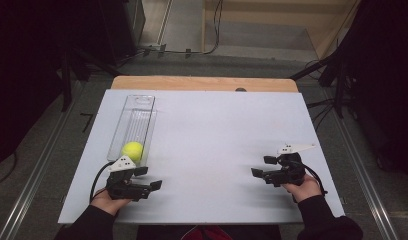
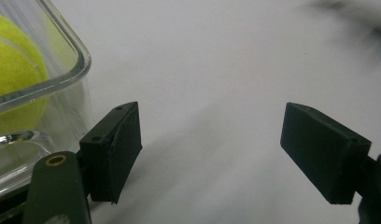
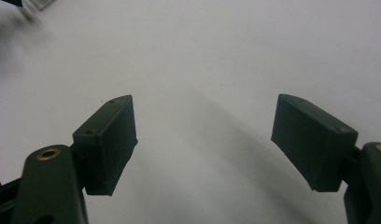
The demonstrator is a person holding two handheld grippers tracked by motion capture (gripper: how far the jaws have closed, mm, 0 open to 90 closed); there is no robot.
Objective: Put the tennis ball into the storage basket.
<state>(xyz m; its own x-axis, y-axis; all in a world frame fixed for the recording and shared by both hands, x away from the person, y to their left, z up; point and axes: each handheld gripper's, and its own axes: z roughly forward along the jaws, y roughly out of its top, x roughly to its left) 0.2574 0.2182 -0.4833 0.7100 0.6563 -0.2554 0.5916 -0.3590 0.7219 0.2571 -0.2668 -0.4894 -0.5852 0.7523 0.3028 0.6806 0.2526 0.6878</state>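
The white board [image 1: 207, 150] is laid flat as a work surface, the clear tray [image 1: 133, 129] is set along its left side to keep the ball [image 1: 132, 150] from rolling, and the left gripper [image 1: 151, 178] and right gripper [image 1: 259, 166] are held wide open and empty beside it.

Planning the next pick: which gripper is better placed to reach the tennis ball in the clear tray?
Left. The left gripper, jaws open, sits right beside the near end of the clear tray where the tennis ball lies. The right gripper, also open, is across the board.
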